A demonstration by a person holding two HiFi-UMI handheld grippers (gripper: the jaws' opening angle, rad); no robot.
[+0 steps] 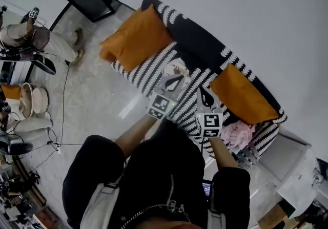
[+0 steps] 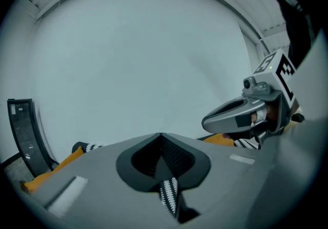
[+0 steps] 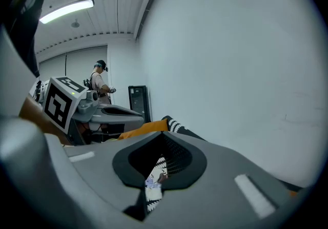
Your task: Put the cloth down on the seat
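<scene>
One stripy sofa point(image 1: 205, 51) runs from 10 o'clock to 4 o'clock in the head view. It has two orange cushions, a left cushion point(image 1: 134, 38) and a right cushion point(image 1: 242, 97). Two grippers hang over the seat point(image 1: 151, 71). The left gripper point(image 2: 161, 137) is closed tight with nothing in it. The right gripper point(image 3: 164, 137) looks closed and empty too. The one pink cloth point(image 1: 240, 134) sits in a bunch at the sofa's 4 o'clock end. It is at 4 o'clock from the right gripper, which is the nearer one.
</scene>
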